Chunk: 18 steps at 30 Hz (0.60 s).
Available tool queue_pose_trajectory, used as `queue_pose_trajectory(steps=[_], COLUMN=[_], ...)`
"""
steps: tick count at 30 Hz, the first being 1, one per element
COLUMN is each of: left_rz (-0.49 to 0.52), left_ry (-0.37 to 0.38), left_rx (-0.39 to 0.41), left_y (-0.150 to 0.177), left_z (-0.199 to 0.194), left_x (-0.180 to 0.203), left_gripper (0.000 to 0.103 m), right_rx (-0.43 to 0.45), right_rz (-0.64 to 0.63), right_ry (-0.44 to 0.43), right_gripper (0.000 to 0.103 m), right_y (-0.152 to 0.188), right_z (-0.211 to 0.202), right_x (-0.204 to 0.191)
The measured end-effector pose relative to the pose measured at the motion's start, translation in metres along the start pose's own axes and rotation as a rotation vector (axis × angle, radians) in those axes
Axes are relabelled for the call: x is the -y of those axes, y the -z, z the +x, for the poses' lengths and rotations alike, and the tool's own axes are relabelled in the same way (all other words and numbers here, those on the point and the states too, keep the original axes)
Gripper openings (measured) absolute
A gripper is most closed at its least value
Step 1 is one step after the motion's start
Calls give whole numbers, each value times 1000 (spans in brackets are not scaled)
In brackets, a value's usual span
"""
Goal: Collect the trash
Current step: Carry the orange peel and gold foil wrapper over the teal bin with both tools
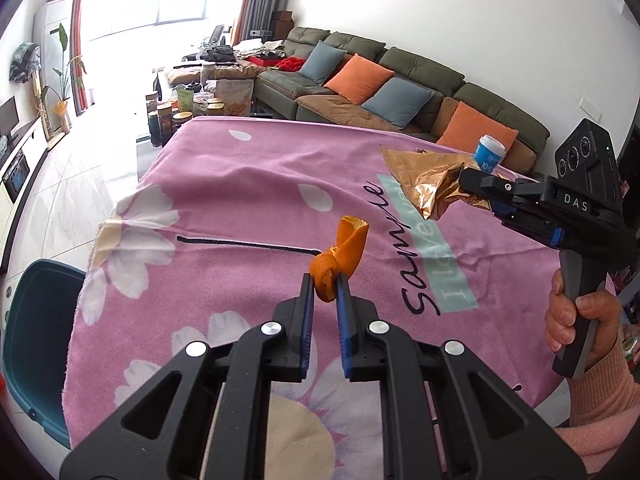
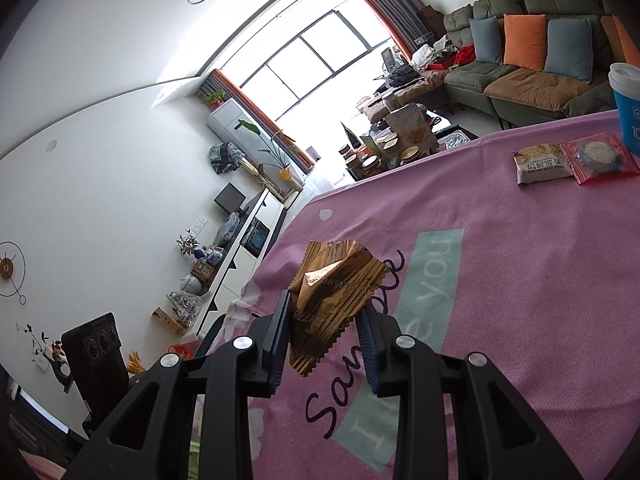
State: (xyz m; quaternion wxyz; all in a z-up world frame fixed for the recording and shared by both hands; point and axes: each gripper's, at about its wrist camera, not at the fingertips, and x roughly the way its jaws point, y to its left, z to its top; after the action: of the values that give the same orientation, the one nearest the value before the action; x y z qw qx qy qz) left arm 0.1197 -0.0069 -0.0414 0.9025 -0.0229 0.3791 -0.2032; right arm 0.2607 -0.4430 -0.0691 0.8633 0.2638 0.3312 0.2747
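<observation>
My left gripper (image 1: 325,280) is shut on a curled orange peel (image 1: 344,256), held above the pink flowered cloth (image 1: 240,184) on the table. The peel sticks up past the fingertips. My right gripper (image 2: 326,312) is shut on a crumpled gold foil wrapper (image 2: 332,284), also lifted off the cloth. In the left wrist view that right gripper (image 1: 468,180) comes in from the right with the gold wrapper (image 1: 420,176) hanging from it, and a person's hand (image 1: 576,312) grips its handle.
Two sealed snack packets, one beige (image 2: 542,164) and one red (image 2: 600,158), lie at the far right of the cloth beside a blue and white cup (image 2: 626,108). A dark teal bin (image 1: 36,344) stands off the table's left edge. A sofa (image 1: 400,76) lies beyond.
</observation>
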Motion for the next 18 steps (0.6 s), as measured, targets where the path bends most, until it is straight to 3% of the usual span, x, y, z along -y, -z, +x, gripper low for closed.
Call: queue_pose_trajectory(steps=[18], left_rz=[-49], left_ry=[-50], left_rx=[32], left_y=[14], left_z=[-31], left_x=[-19], left_gripper=[12], right_rx=[-50], right_rz=[-59], right_ry=[-40], right_gripper=[30], right_y=[20], right_z=[15], right_x=[-31])
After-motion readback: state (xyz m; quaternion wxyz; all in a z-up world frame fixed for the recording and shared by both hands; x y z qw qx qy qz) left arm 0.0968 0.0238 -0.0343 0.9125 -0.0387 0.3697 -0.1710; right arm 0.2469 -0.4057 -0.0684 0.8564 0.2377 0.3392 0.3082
